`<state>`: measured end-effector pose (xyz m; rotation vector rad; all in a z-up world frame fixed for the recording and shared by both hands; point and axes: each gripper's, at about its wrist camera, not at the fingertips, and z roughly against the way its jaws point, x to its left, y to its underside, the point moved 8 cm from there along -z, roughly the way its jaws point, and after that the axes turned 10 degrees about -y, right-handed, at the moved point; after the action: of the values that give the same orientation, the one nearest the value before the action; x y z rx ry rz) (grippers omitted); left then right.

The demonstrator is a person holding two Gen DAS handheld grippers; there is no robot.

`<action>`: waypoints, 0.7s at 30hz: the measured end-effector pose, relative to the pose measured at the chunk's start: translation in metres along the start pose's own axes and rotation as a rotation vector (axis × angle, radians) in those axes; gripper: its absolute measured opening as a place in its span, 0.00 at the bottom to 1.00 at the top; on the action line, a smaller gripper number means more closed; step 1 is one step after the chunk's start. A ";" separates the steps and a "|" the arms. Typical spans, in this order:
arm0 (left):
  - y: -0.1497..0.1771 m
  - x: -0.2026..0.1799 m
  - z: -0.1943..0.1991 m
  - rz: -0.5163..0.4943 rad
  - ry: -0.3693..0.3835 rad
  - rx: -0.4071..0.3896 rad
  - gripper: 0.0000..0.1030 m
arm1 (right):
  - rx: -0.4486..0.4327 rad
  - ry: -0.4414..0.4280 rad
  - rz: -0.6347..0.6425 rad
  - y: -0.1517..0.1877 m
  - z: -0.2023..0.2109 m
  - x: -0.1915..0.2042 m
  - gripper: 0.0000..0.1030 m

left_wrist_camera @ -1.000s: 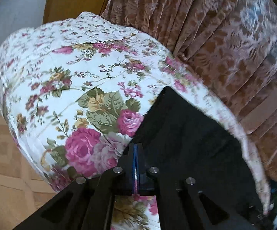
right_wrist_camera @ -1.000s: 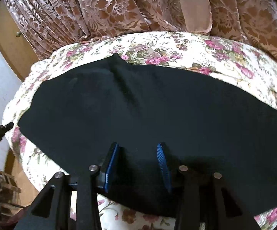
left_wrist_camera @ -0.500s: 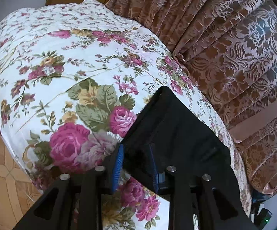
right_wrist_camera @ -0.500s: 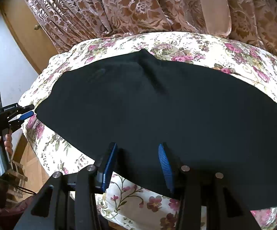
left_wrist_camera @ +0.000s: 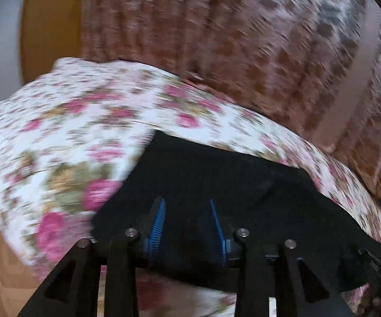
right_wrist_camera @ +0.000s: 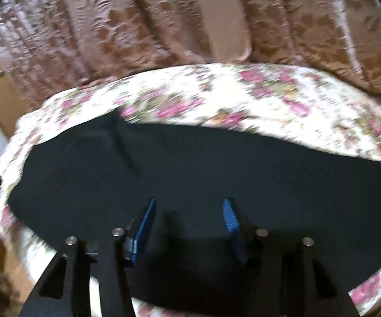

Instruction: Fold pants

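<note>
Pants (right_wrist_camera: 203,185) flat on floral bed (right_wrist_camera: 269,100), long axis left-right across both views, near edge just under spread, empty left gripper (left_wrist_camera: 186,220) fingers at left end and right gripper (right_wrist_camera: 190,219) fingers mid-length.

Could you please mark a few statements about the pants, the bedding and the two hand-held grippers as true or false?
1. The pants are black. True.
2. The pants lie on a plain white sheet. False: the bedspread is floral, with pink roses.
3. The left hand-held gripper is open. True.
4. The right hand-held gripper is clamped shut on the pants. False: its jaws stand apart over the fabric.
5. A brown patterned curtain hangs behind the bed. True.
</note>
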<state>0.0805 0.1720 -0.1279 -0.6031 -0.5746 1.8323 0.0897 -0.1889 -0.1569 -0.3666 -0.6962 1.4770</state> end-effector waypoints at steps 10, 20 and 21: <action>-0.011 -0.129 -0.063 -0.225 0.056 0.021 0.35 | -0.052 0.163 -0.112 -0.049 -0.040 -0.067 0.61; -0.005 -0.133 -0.076 -0.194 0.065 0.065 0.35 | -0.061 0.109 -0.130 -0.047 -0.032 -0.070 0.65; -0.004 -0.134 -0.071 -0.195 0.073 0.058 0.35 | -0.077 0.091 -0.143 -0.045 -0.022 -0.072 0.65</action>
<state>0.1689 0.0535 -0.1613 -0.5528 -0.5110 1.6312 0.1423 -0.2589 -0.1603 -0.4319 -0.6938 1.2932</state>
